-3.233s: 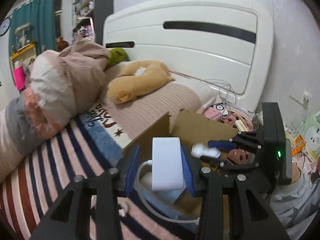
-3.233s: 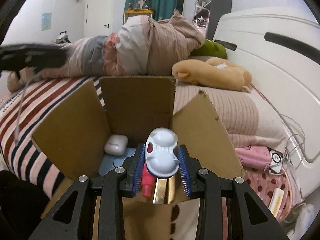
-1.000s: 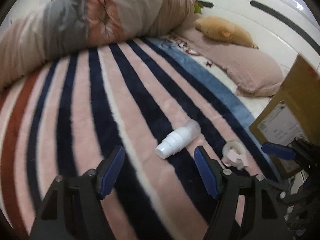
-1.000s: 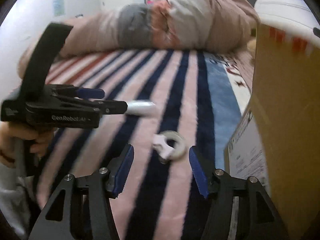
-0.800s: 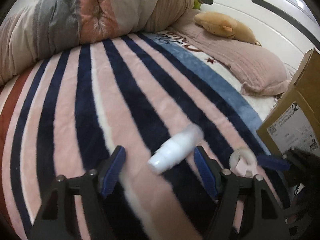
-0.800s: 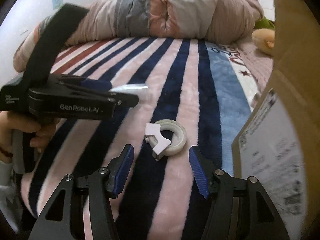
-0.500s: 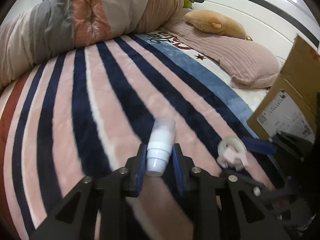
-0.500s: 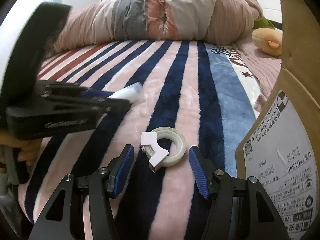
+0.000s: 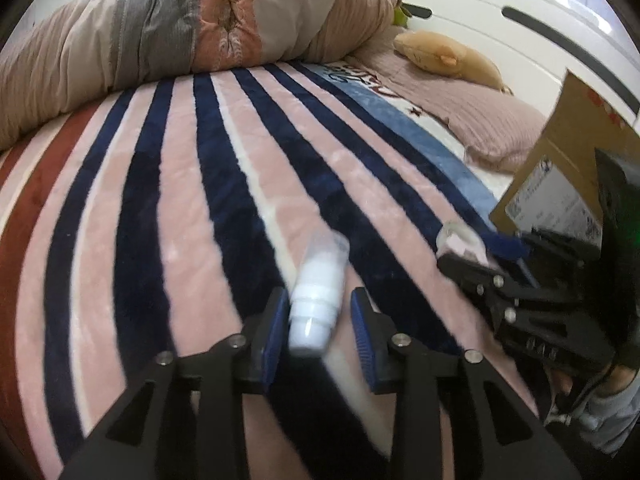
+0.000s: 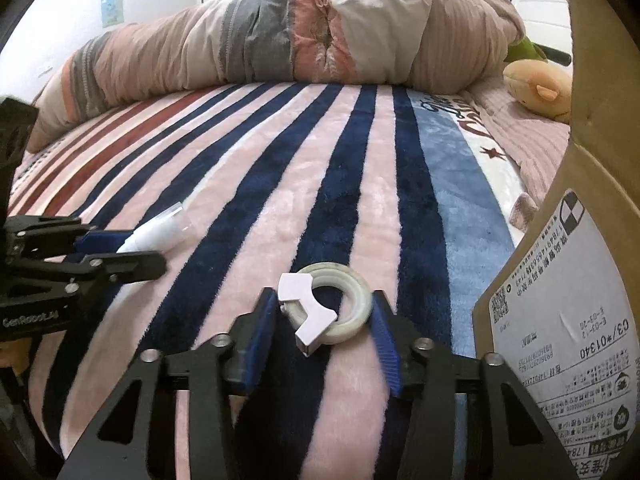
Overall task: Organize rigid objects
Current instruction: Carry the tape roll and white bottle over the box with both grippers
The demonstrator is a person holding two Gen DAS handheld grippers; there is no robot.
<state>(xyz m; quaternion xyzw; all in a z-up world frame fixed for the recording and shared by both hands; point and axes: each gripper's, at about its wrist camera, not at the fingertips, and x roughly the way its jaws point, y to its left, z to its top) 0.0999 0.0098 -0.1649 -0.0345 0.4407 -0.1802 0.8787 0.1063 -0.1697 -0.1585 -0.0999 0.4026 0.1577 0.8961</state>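
Both grippers tilt down: left gripper [image 9: 320, 320] opening around white bottle [image 9: 318, 300], right gripper [image 10: 324, 328] closing around tape ring [image 10: 332, 308].

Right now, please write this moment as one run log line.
left gripper: jaws opening around white bottle | right gripper: jaws closing around tape ring | both on striped blanket | cardboard box beside

On the bed [image 10: 280, 184], your bottle [image 10: 160, 234] lay left of the tape ring [image 10: 334, 308]; the box [image 10: 568, 304] stood right of both.
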